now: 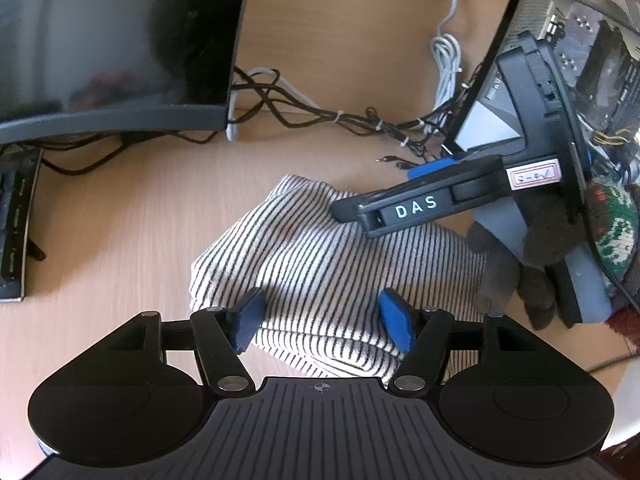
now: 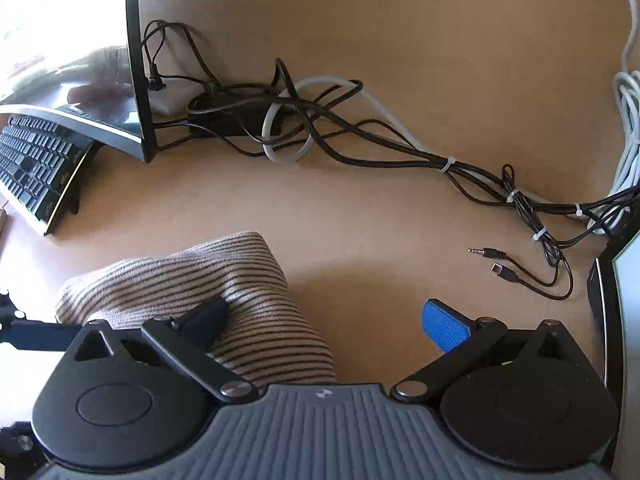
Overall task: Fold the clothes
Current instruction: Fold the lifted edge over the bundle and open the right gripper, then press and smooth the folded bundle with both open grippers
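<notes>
A black-and-white striped garment [image 1: 320, 264] lies folded in a bundle on the wooden desk [image 1: 120, 220]. My left gripper [image 1: 324, 320] is open, its blue pads just above the near fold of the garment. My right gripper [image 1: 348, 210] reaches in from the right and rests over the garment's far edge. In the right wrist view the right gripper [image 2: 324, 320] is open; its left finger [image 2: 204, 316] lies on the striped garment [image 2: 224, 292] and its blue right pad [image 2: 444, 328] hangs over the bare desk.
A curved monitor [image 1: 112, 52] and a keyboard [image 2: 36, 164] stand at the left. A tangle of black and white cables [image 2: 320, 120] runs along the back. Loose audio and USB plugs [image 2: 496, 260] lie at the right. A computer case [image 1: 580, 60] stands at far right.
</notes>
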### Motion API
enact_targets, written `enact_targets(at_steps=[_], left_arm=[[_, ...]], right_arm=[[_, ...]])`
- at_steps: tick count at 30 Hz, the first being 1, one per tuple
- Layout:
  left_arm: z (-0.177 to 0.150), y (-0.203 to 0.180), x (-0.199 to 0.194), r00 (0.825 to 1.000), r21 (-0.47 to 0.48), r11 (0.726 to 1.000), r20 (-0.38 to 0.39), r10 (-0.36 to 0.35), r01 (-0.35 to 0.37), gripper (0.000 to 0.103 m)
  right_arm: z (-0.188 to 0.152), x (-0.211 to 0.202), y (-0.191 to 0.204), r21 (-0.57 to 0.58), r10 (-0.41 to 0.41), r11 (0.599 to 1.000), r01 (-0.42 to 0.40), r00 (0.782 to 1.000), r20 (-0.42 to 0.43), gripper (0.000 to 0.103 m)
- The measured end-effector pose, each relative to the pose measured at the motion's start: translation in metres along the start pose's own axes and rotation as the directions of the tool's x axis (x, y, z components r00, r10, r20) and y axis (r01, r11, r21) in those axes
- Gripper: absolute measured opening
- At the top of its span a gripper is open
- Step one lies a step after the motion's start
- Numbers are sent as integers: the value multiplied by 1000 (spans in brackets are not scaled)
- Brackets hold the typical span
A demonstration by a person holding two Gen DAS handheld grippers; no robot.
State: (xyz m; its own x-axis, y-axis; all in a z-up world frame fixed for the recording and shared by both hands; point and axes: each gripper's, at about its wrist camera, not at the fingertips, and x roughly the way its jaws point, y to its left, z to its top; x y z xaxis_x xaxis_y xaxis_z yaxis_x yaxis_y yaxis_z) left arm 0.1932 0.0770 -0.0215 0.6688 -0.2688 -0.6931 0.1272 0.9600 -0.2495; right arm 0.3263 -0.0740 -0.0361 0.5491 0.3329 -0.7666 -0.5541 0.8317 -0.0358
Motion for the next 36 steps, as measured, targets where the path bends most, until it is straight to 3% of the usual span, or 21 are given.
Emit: enact_targets(at_steps=[7,11,15,20,22,25,27,28,32,36], left_arm=[[0,6,1,1000,-28,1000,-5,-14,14,76],[2,9,3,1000,-40,999,-11,-25,24,80],[4,7,8,1000,-16,1000,-22,-19,18,84],[8,9,12,998,-22,1000,-58,-3,2,91],[8,12,13,998,-38,999,-67,0,-3,100],[1,24,13,996,-151,988,-78,-36,24,99],[-2,24,4,997,-188,982,-57,-43,32,94],[-3,20,-3,998,-192,981,-41,-43,34,90],[-5,6,-26,999,-239,970,-1,-54,52,90],[-8,-14,-22,999,-215,976,-31,18,-24,89]], right_arm=[[-36,-58,-17,77,56,995,-65,992,114,103],[-77,-63,-18,102,42,994,-45,999,35,103],[-103,-59,-18,247,71,966,-70,997,4,103],[-106,-71,10,227,12,974,-16,1000,17,103],[-112,-73,20,217,-2,976,-3,1000,21,103],[-114,-84,29,194,-37,980,35,999,8,103],[-109,-99,30,162,-47,986,46,999,2,103],[-107,-109,29,148,-39,988,37,999,13,103],[-97,-134,14,133,18,991,-31,995,100,103],[-82,-122,-10,164,64,983,-89,986,151,102]])
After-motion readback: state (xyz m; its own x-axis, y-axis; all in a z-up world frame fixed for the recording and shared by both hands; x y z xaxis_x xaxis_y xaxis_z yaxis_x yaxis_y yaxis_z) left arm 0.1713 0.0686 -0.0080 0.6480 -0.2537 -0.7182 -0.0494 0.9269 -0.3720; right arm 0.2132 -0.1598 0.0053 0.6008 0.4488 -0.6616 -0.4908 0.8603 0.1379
